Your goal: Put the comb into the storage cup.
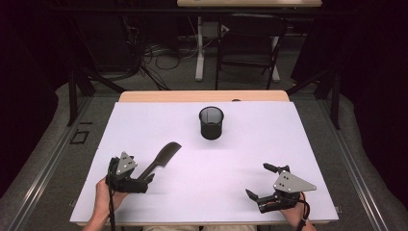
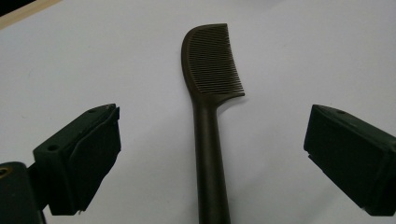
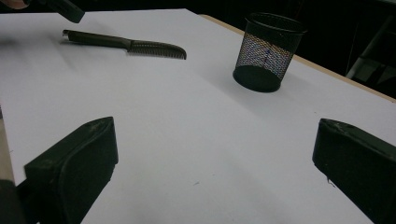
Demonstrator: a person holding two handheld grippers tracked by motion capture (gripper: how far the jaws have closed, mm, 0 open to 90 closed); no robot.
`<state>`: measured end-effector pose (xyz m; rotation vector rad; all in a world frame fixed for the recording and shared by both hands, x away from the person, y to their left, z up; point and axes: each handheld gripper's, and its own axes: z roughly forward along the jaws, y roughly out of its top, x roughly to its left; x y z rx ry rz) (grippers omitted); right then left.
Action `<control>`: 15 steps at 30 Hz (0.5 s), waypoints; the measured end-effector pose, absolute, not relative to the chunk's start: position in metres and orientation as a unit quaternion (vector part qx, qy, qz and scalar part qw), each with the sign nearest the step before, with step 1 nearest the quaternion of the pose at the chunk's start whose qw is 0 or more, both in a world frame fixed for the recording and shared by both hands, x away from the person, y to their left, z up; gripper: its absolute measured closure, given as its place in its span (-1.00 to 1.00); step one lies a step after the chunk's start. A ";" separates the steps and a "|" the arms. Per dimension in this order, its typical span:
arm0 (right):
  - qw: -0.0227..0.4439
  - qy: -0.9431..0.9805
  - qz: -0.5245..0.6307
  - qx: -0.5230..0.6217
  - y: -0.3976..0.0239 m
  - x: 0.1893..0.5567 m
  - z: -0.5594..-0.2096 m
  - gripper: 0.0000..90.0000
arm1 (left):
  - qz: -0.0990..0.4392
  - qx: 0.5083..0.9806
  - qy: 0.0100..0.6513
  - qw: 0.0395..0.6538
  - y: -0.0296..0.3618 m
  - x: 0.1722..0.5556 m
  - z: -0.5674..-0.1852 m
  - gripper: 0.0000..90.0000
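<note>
one dark comb (image 1: 162, 158) lies flat on the white table (image 1: 240, 159), at its near left, handle toward the person and teeth end pointing up toward the middle. one black mesh cup (image 1: 211, 122) stands upright farther back, near the table's centre, well apart from the comb, with bare white surface between them.

two grippers are in play. the left gripper (image 1: 146, 179) sits at the comb's handle end, held by the person's left hand (image 1: 103, 192); in the left gripper view its jaws stand wide apart, one on each side of the comb's handle (image 2: 210, 163), neither touching it. the teeth (image 2: 217, 60) face right in that view.

the right gripper (image 1: 260, 182) rests at the near right, well apart from the comb and the cup, jaws spread wide with nothing between them. in the right gripper view the comb (image 3: 126, 44) lies far off to the left and the cup (image 3: 266, 51) stands beyond to the right, with open table in front.
</note>
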<state>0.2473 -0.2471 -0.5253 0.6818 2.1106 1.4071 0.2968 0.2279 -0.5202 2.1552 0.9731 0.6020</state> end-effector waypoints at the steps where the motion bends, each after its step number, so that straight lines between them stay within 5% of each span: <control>1: 0.255 0.777 0.518 0.251 -0.247 0.247 -0.525 -1.00 | 0.232 0.829 0.375 0.344 0.228 0.297 -0.520 -0.93; 15: 0.248 0.782 0.515 0.248 -0.247 0.247 -0.526 -1.00 | 0.216 0.848 0.377 0.302 0.220 0.305 -0.512 -0.99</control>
